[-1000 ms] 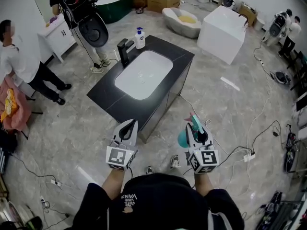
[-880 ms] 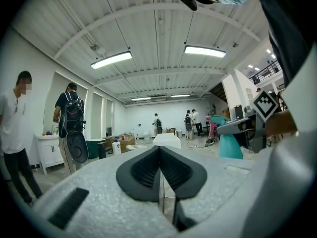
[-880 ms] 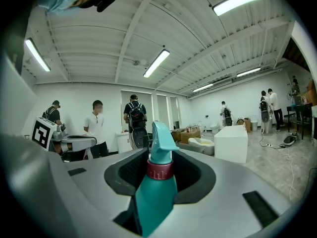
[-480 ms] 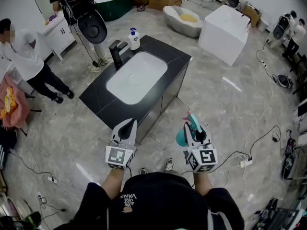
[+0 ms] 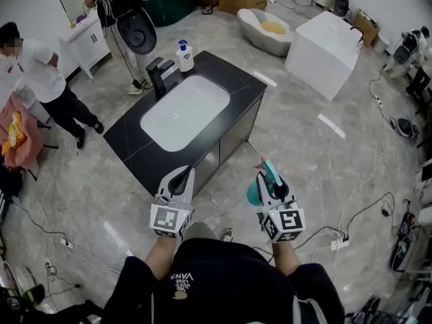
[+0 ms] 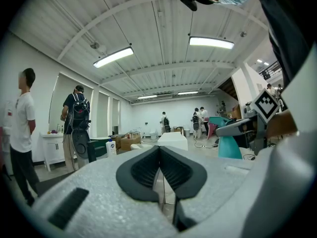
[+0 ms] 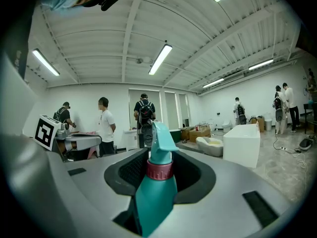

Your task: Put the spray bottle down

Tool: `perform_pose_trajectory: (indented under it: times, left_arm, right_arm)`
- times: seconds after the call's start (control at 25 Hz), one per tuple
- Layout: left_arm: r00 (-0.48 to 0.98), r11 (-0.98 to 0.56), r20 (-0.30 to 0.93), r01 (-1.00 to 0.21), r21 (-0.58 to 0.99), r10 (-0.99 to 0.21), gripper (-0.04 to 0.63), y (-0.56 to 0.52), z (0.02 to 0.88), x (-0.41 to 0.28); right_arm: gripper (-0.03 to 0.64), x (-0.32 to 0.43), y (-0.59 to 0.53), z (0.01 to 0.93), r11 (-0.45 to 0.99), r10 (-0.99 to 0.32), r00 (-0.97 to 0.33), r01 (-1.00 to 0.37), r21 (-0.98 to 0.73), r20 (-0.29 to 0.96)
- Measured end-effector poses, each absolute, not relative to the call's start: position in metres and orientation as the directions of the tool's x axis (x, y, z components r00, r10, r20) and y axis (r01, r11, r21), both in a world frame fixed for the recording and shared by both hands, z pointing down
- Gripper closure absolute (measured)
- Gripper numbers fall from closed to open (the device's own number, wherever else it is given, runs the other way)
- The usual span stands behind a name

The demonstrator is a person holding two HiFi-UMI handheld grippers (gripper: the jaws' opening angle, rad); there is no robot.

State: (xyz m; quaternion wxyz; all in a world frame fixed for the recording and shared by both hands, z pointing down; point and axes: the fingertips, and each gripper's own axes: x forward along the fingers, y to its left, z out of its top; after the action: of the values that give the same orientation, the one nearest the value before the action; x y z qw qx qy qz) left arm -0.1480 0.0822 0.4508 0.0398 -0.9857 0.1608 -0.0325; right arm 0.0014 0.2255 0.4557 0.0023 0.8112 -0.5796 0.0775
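A teal spray bottle point(image 7: 157, 185) with a red collar stands upright between the jaws of my right gripper point(image 7: 159, 168), which is shut on its body. In the head view the right gripper point(image 5: 268, 181) carries the bottle point(image 5: 258, 192) in the air over the floor, short of the near right corner of the black sink counter point(image 5: 237, 86). My left gripper point(image 5: 178, 181) hovers beside it at the counter's near edge. Its pads meet in the left gripper view, so the left gripper point(image 6: 159, 148) is shut and holds nothing. The bottle point(image 6: 229, 144) also shows there at the right.
The counter holds a white basin point(image 5: 183, 112), a black faucet point(image 5: 156, 73) and a white soap bottle point(image 5: 183, 55) at its far end. People stand at the left point(image 5: 42, 79). A white block point(image 5: 327, 46), a tub point(image 5: 270, 30) and floor cables point(image 5: 368, 194) lie to the right.
Both grippers have come closer to the sink counter, which now sits nearer and further left in the head view. The right gripper still holds the bottle. The person at the left has shifted.
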Motion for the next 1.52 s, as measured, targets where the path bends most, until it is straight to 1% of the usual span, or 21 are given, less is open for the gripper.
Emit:
perform_pose_trajectory:
  times: [0.44, 1.04, 1.52]
  left_arm:
    - [0.932, -0.934, 0.071, -0.349, -0.076, -0.354, 0.577, 0.056, 0.459, -0.103]
    - [0.942, -0.944, 0.073, -0.322, -0.069, -0.326, 0.577, -0.067, 0.458, 0.009]
    - [0.932, -0.935, 0.074, -0.353, -0.037, -0.354, 0.577, -0.139, 0.462, 0.035]
  right_arm:
    - [0.468, 0.057, 0.198, 0.465, -0.314, -0.944, 0.298, -0.943, -0.106, 0.143]
    - [0.468, 0.163, 0.078, 0.453, -0.331, -0.939, 0.32, -0.94, -0.084, 0.129]
    - [0.468, 0.198, -0.006, 0.444, -0.304, -0.948, 0.296, -0.951, -0.061, 0.118]
